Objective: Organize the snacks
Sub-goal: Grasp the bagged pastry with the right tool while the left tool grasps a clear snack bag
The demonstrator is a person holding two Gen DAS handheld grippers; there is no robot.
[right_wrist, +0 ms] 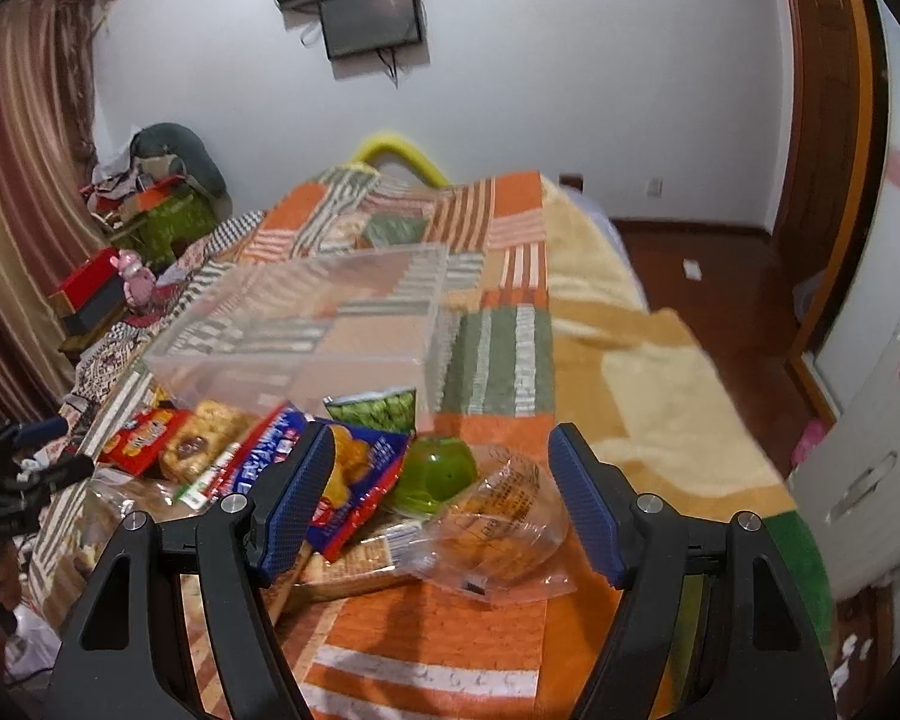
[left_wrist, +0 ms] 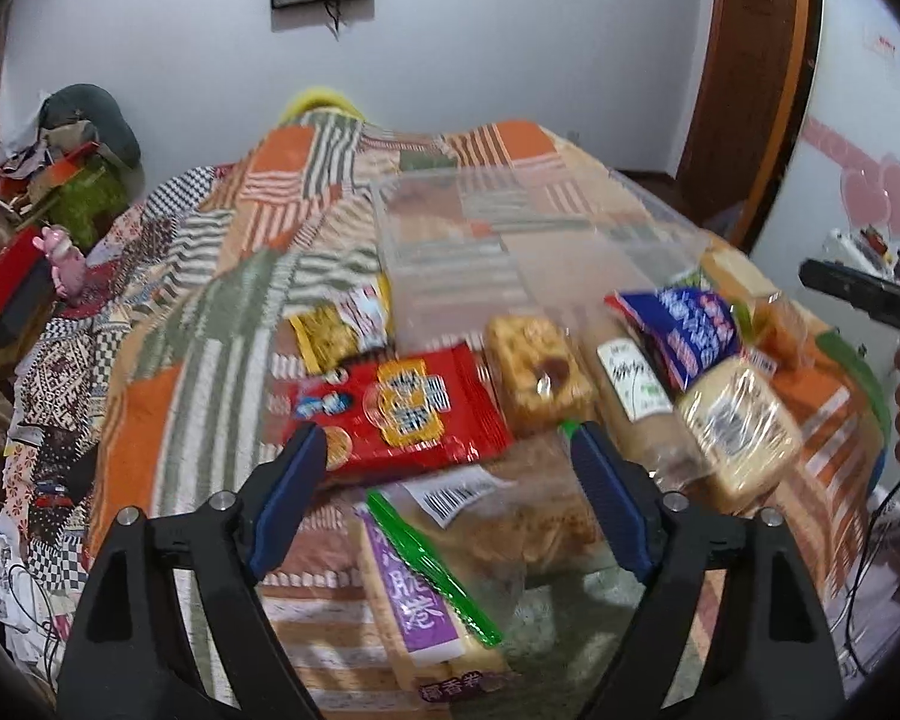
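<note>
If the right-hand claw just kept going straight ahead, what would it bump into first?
Probably the clear-wrapped pastry lying between the open fingers of the right gripper, with the green jelly cup just behind it. Depth is hard to judge through the fisheye lens.

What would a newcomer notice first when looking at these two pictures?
First, the heap of wrapped snacks on the patchwork blanket, above all the red cracker pack just ahead of the open left gripper and the blue bag beside the open right gripper. Behind the heap stands a clear plastic bin, with no snacks visible inside.
</note>
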